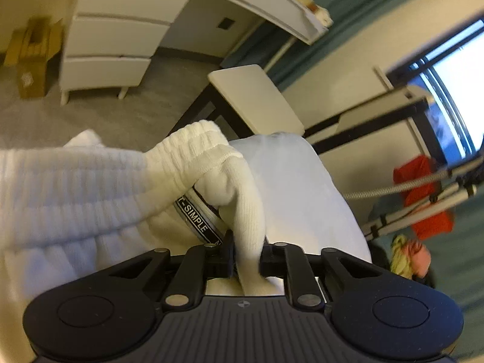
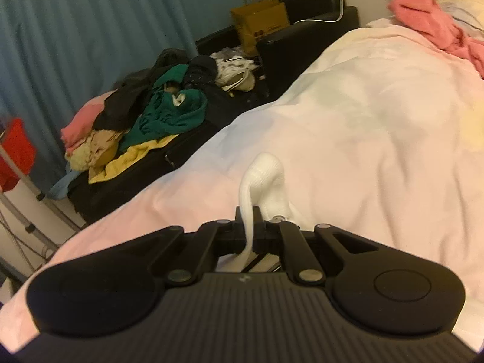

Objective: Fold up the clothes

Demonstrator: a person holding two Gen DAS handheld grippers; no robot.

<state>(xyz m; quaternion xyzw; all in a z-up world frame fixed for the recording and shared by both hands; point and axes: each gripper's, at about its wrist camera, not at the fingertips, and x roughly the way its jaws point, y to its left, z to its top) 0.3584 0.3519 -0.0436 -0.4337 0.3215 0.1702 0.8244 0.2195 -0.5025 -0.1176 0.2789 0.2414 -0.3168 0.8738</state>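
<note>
The white ribbed garment fills the left and centre of the left wrist view, its elastic waistband bunched at centre and a black-and-white printed band showing beneath it. A fold of its fabric runs down to the bottom centre, where it passes between the fingers of the left gripper; the jaws stand narrow and pinch that fold. The rest of the garment spreads away to the left edge of the frame, off the fingers.

In the right wrist view a thin twist of the same white fabric rises at centre just above the right gripper and drops between its fingers, which are nearly closed and clamp it. The loop curls to the right of the fingertips.

Under both lies a pale pink bed cover, filling the right half of that view. At upper right a pink cloth lies on it. At centre left a pile of clothes sits on a dark couch, before a blue curtain. A white dresser stands at upper left of the left view.
</note>
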